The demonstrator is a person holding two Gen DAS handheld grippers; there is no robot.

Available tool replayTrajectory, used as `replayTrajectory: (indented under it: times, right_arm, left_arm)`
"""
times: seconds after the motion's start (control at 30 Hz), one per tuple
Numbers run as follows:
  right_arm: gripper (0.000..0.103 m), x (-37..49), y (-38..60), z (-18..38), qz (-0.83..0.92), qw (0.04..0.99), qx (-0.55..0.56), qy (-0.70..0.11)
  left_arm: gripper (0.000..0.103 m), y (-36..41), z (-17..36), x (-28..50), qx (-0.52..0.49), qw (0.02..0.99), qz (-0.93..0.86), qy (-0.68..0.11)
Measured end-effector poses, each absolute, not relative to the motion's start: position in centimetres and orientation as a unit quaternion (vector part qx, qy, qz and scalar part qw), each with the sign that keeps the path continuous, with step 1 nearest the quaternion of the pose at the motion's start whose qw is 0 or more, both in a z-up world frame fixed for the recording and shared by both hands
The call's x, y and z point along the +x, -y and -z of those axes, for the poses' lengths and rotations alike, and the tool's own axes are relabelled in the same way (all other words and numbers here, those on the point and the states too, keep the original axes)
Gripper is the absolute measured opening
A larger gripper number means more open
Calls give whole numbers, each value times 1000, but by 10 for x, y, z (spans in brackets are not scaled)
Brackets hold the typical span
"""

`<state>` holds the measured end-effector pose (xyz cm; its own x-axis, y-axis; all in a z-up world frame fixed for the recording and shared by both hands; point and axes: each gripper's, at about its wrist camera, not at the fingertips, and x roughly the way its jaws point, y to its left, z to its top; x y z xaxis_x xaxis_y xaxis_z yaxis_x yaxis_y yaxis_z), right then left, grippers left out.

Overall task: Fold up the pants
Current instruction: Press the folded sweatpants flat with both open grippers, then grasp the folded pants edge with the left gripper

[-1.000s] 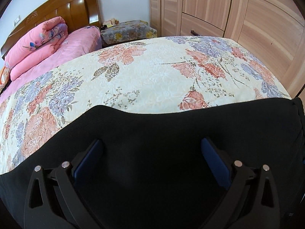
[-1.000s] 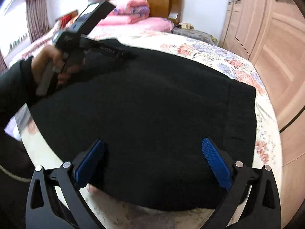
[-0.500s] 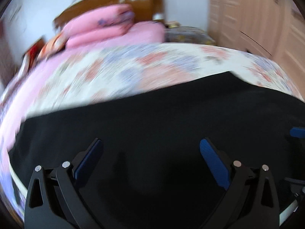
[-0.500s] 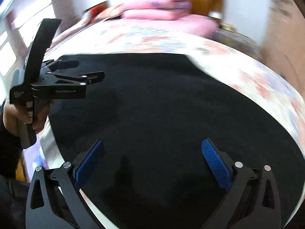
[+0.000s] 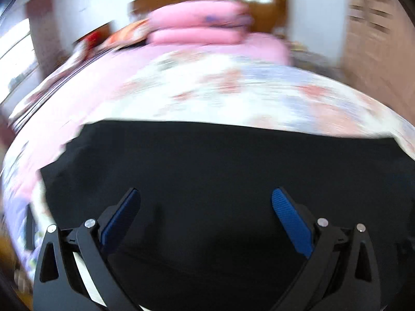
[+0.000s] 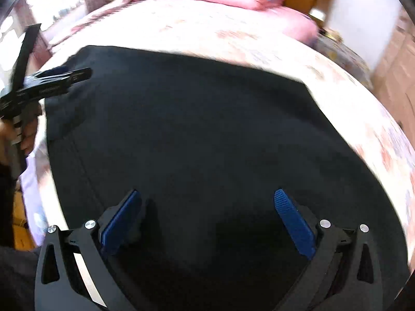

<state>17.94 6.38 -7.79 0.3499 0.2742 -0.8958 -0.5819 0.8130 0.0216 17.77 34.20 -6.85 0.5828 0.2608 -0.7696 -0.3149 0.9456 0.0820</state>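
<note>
My left gripper (image 5: 206, 207) stands with its jaws spread wide and nothing between them, the blue pads (image 5: 290, 223) flaring out at the lower left and lower right of the left wrist view. Below and ahead of them the black pants (image 5: 220, 171) lie flat on the floral bedspread (image 5: 233, 93), filling the lower half of that frame, with a straight far edge across the middle and an uneven edge at the left. The picture is smeared by motion, but I can make out pink bedding (image 5: 197, 26) stacked against a wooden headboard (image 5: 264, 7) at the top centre, and pale wooden wardrobe doors (image 5: 373, 36) at the upper right. My right gripper (image 6: 207, 207) is likewise released, fingers apart and empty, hanging over the same dark cloth, which spreads from the lower edge up to the upper left of the right wrist view. In that view the left gripper shows at the far left, held in a hand (image 6: 26, 132), its black nose pointing right over the upper left corner of the pants; I cannot tell whether it touches the fabric there.
</note>
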Motion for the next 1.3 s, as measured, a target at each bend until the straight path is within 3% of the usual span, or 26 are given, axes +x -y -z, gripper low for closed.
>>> replayTrajectory:
  times: [0.23, 0.4, 1.07, 1.13, 1.23, 1.3]
  right_arm:
    - [99, 233, -212, 75, -412, 772, -201, -440]
    - [99, 261, -295, 96, -425, 754, -245, -436]
    - [99, 297, -358, 121, -414, 763, -232, -438]
    - [99, 297, -358, 121, -414, 764, -231, -437]
    - [99, 296, -357, 122, -414, 765, -229, -436]
    - [99, 296, -359, 122, -412, 766, -233, -435]
  left_arm:
    - [102, -454, 95, 176, -119, 858, -232, -442]
    - [102, -447, 99, 179, -76, 865, -232, -439]
    - [101, -451, 99, 185, -91, 869, -232, -428]
    - [94, -448, 85, 177, -89, 872, -249, -413]
    - [102, -462, 44, 131, -147, 904, -249, -316]
    - [102, -500, 38, 101, -245, 897, -242, -275]
